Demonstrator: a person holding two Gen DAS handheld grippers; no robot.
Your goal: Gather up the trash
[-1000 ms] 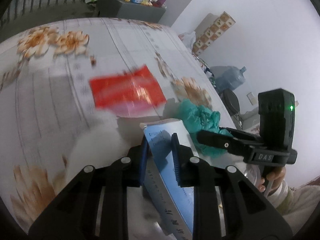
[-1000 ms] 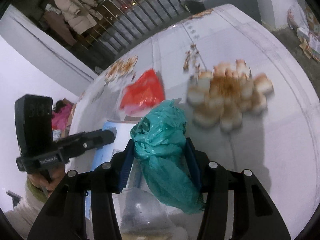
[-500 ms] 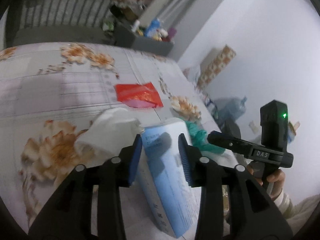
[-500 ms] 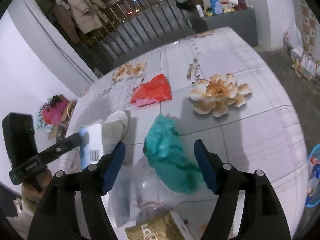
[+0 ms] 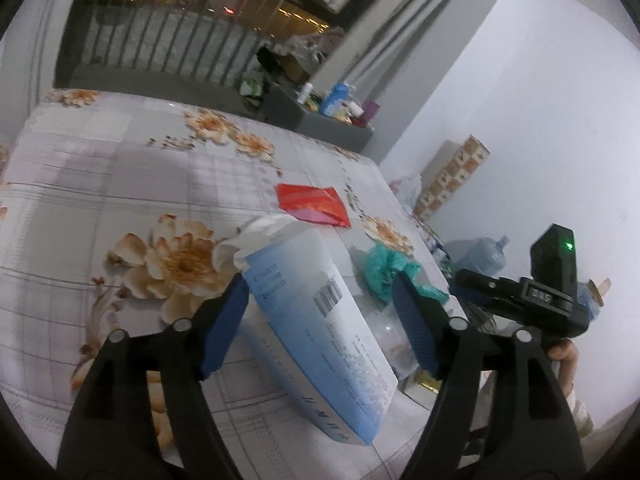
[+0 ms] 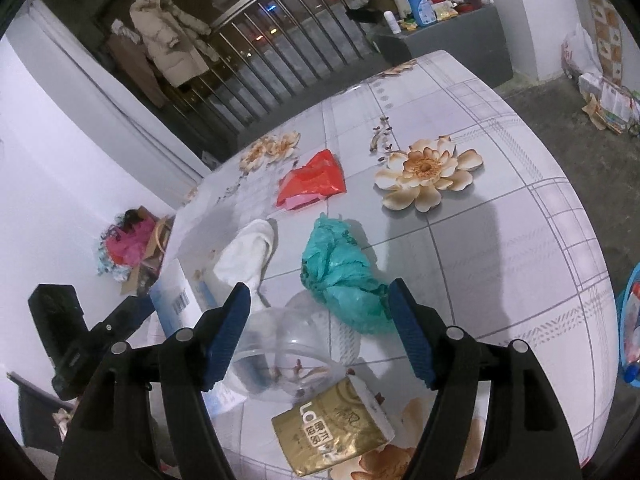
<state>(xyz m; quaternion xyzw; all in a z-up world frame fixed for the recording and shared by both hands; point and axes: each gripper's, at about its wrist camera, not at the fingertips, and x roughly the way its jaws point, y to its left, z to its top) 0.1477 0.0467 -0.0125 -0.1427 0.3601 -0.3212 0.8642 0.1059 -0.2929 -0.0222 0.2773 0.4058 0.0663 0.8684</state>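
Trash lies gathered near the table's front edge. A blue-and-white box [image 5: 320, 332] lies below my open left gripper [image 5: 320, 320], free of its pads. A white tissue wad [image 5: 260, 236] lies behind the box. A teal plastic bag [image 6: 344, 276] lies just beyond my open right gripper [image 6: 320, 328]. A clear plastic cup [image 6: 280, 356] and a gold packet [image 6: 332, 424] lie under the right gripper. A red plastic bag [image 6: 312, 180] lies farther back, also in the left wrist view [image 5: 312, 204].
The table [image 6: 500, 240] has a grey floral cloth. A grey cabinet [image 6: 444, 40] with bottles stands behind it. A box of cloth scraps [image 6: 132, 248] sits on the floor at left, a blue bin [image 6: 630, 328] at right.
Both grippers have opened and pulled back and up. The left let go of the blue box and the right let go of the teal bag; both now lie on the table.
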